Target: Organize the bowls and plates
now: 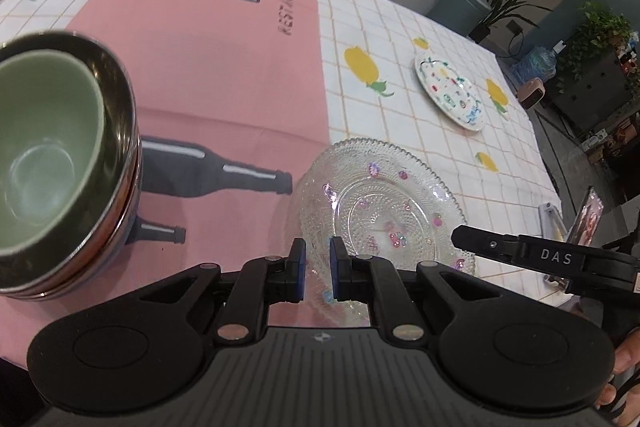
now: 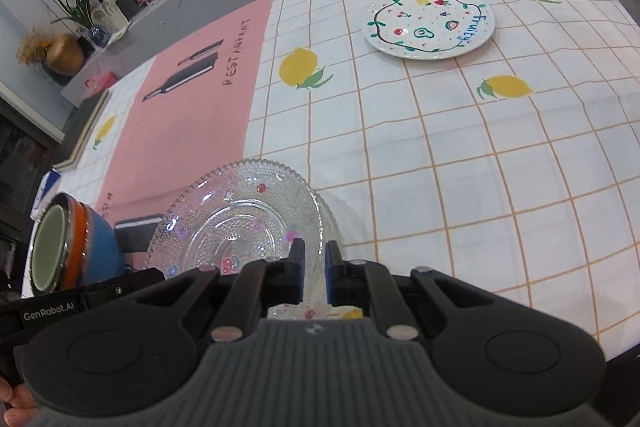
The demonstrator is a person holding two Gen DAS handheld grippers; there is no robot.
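Green bowl [image 1: 44, 147] nested inside the stacked bowls [image 1: 116, 163] at 9 o'clock on the desk [image 2: 480, 187]. Glass plate [image 1: 380, 203] sits at 6 o'clock, printed fruit plate [image 2: 430, 25] well apart at 1 o'clock. Left gripper [image 1: 318, 269] fingers a narrow gap apart, nothing between them, hovering at the glass plate's near rim. Right gripper [image 2: 314, 273] likewise slightly parted, holding nothing, over the same plate's near edge. Both are angled forward and down over the desk.
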